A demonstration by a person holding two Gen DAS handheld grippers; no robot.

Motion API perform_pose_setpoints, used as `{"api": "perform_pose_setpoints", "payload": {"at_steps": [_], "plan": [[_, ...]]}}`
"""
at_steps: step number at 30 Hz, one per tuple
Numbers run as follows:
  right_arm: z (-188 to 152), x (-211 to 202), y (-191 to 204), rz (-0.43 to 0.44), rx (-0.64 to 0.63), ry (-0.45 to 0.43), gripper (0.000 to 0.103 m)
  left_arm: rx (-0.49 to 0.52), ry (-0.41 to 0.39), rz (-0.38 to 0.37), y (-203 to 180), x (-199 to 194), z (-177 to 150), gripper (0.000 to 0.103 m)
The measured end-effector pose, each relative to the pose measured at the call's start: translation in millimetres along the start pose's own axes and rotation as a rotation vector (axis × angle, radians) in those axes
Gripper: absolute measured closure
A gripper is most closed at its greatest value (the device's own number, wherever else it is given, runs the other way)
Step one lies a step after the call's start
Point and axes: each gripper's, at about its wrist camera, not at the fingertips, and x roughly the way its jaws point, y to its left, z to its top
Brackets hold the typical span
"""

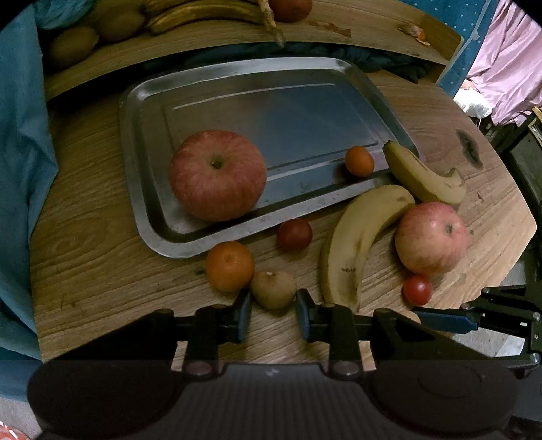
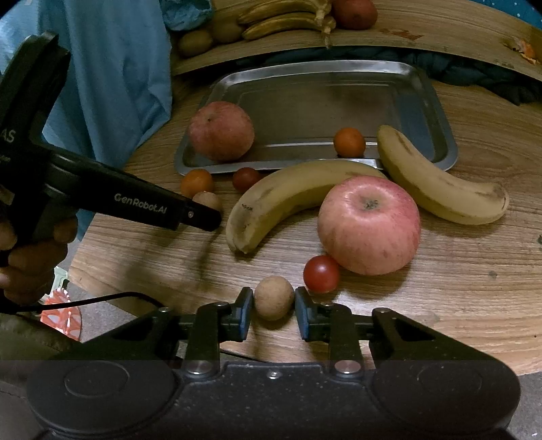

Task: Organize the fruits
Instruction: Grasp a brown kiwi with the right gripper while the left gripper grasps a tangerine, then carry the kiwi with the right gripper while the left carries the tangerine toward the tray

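Two apples point(image 1: 217, 174), two bananas point(image 1: 355, 237), perhaps more.

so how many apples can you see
3: one apple in the tray's near-left corner, one on the table beside the bananas, one partly cropped on the back shelf; others may be hidden.

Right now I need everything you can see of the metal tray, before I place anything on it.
The metal tray is rectangular, with rounded corners, a raised rim and a shallow recessed floor; it looks like dull, scuffed steel. It lies flat on the wooden table. Inside, a large red apple sits by the near left corner and a small orange fruit by the near right edge. A banana tip overlaps the right corner rim. Most of the floor is bare.
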Motion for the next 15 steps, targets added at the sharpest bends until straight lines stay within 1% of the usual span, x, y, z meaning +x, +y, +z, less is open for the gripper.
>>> {"api": "perform_pose_setpoints", "payload": {"at_steps": [3, 7, 15], "plan": [[-0.2, 0.0, -0.3, 0.002, -0.001, 0.000, 0.074, 0.004, 0.002, -0.003, -0.7, 0.5, 0.3, 0.069], [0.1, -0.2, -1.2, 0.010, 0.000, 0.000, 0.075, 0.001, -0.003, -0.001, -0.5, -0.2, 0.1, 0.073], [3.9, 0.5, -2.6, 0.024, -0.019, 0.009, 0.075, -0.011, -0.006, -0.008, -1.4, -1.0, 1.2, 0.072]]}}
